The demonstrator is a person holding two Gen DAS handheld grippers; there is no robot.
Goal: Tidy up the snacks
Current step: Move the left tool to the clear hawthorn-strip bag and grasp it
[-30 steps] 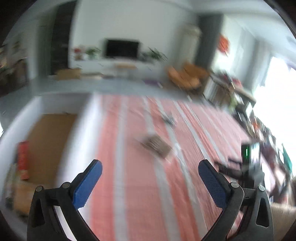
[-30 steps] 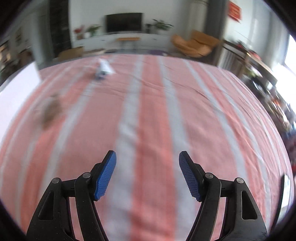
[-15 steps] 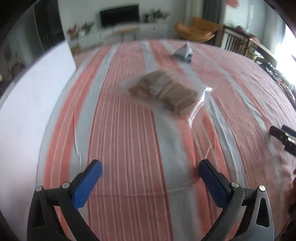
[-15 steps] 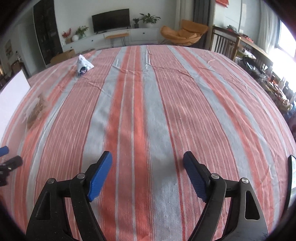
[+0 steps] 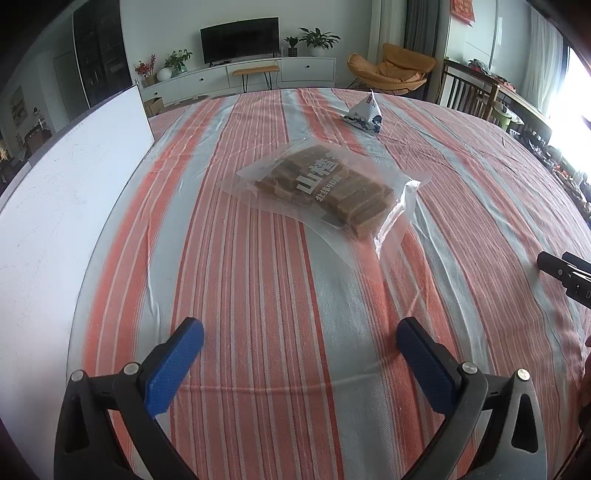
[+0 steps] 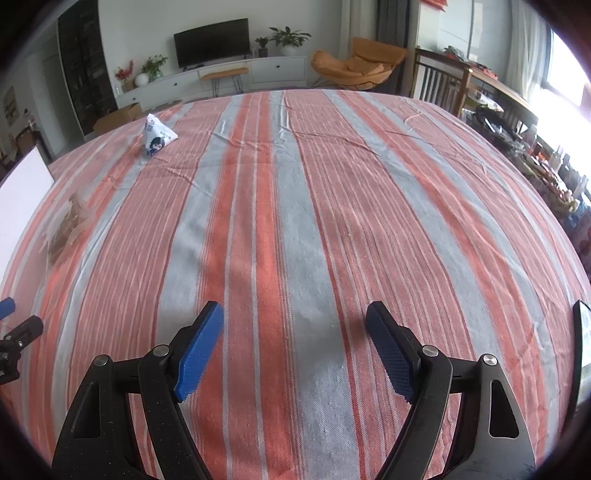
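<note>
Two snacks left loose on striped worktop (image 5: 258, 295): clear bag of brown bars (image 5: 325, 188), small triangular pack (image 5: 364, 114); left gripper (image 5: 301, 343) and right gripper (image 6: 295, 332) fingers apart, empty, nothing picked yet

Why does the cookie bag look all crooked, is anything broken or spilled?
Nothing spilled or broken. The clear bag of brown bars just lies slanted across the striped cloth, one corner curled up. The small triangle packet sits apart, farther back.

Home living room, television (image 5: 239, 34), armchair (image 5: 393, 70)
</note>
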